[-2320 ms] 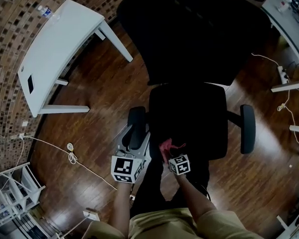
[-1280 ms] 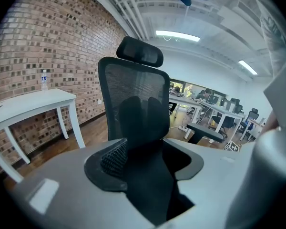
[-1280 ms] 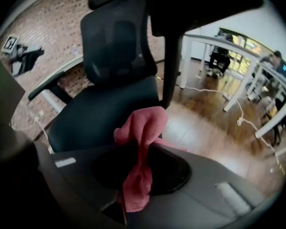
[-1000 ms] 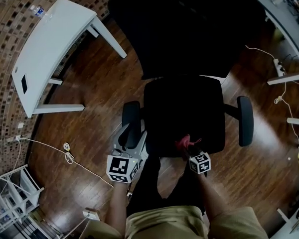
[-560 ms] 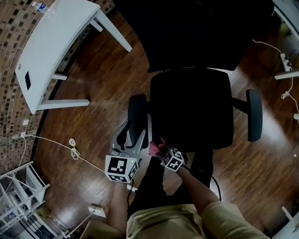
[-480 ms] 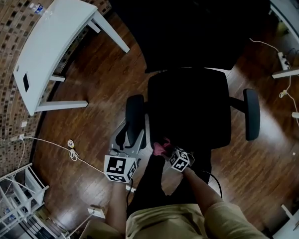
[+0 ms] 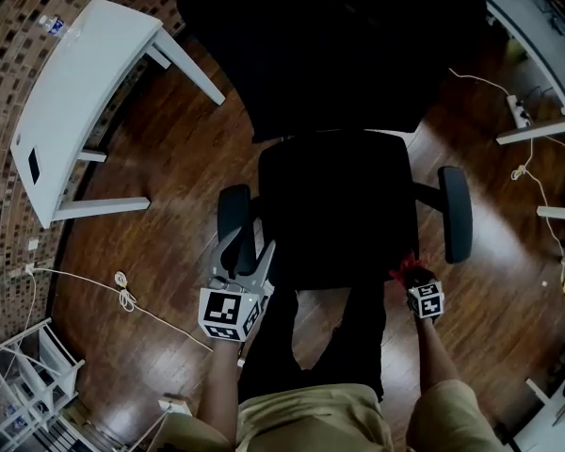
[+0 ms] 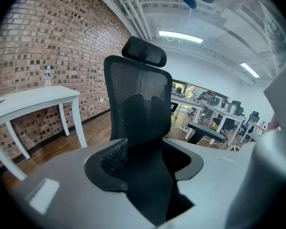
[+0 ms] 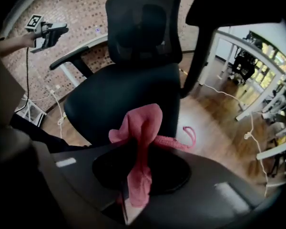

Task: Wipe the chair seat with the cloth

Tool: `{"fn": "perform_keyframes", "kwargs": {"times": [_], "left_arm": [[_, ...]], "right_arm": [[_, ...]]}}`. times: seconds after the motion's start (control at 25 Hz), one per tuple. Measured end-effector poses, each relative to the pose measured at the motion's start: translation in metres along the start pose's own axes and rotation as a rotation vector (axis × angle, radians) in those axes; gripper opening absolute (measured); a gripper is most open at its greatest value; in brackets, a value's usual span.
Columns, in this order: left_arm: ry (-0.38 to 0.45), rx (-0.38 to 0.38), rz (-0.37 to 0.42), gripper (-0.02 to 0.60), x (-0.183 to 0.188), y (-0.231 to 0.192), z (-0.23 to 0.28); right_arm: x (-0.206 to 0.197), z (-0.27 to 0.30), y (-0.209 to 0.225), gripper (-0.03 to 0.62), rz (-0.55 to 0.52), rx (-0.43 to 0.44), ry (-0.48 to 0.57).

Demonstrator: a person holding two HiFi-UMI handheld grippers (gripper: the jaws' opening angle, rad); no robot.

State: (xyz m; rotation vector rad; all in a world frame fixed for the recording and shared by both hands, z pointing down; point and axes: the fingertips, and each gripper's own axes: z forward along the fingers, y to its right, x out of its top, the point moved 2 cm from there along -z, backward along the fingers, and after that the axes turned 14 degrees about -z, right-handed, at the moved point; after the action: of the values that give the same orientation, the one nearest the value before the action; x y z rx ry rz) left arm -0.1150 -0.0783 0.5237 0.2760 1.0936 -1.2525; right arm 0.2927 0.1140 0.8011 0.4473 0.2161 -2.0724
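The black office chair's seat (image 7: 337,205) (image 9: 119,97) lies below me, its mesh backrest (image 7: 330,45) (image 8: 138,104) beyond. My right gripper (image 7: 411,279) (image 9: 136,147) is shut on a crumpled pink cloth (image 7: 402,268) (image 9: 143,123), which is at the seat's front right corner, near the right armrest (image 7: 455,213). A loop of the cloth hangs off to the right. My left gripper (image 7: 250,250) (image 8: 150,168) is held beside the left armrest (image 7: 234,219), apart from it, jaws open with nothing between them.
A white table (image 7: 75,102) (image 8: 28,99) with a water bottle (image 7: 52,24) (image 8: 47,75) stands at the left by the brick wall. Cables (image 7: 122,290) run over the wood floor. White desks and a power strip (image 7: 518,111) are at the right. The person's dark-trousered legs (image 7: 320,347) are before the seat.
My right gripper has carried the cloth along the seat's front edge from the front left corner to the front right corner. The left gripper has stayed beside the left armrest.
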Motion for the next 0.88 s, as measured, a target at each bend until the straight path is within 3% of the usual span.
{"fn": "perform_keyframes", "kwargs": {"times": [0.12, 0.2, 0.28, 0.44, 0.56, 0.72, 0.88], "left_arm": [[-0.002, 0.004, -0.001, 0.215, 0.000, -0.002, -0.001], [0.001, 0.012, -0.002, 0.215, 0.000, -0.005, -0.003], [0.004, 0.022, -0.008, 0.215, 0.000, -0.010, -0.006], [0.004, 0.042, -0.019, 0.215, -0.002, -0.026, -0.012], [-0.003, 0.056, -0.025, 0.215, -0.008, -0.033, -0.017], [-0.006, 0.062, -0.015, 0.215, -0.007, -0.038, -0.027], [-0.012, 0.068, -0.008, 0.215, -0.008, -0.040, -0.031]], "right_arm": [[-0.013, -0.010, 0.018, 0.077, 0.070, -0.090, -0.040], [-0.004, -0.011, 0.010, 0.077, 0.042, -0.097, -0.041], [0.025, -0.006, -0.030, 0.077, -0.066, -0.004, 0.021], [0.094, 0.030, -0.198, 0.077, -0.356, 0.406, 0.175], [0.120, 0.062, -0.309, 0.077, -0.536, 0.610, 0.169], [0.138, 0.094, -0.375, 0.077, -0.676, 0.686, 0.053], [0.125, 0.093, -0.362, 0.077, -0.714, 0.657, 0.011]]}}
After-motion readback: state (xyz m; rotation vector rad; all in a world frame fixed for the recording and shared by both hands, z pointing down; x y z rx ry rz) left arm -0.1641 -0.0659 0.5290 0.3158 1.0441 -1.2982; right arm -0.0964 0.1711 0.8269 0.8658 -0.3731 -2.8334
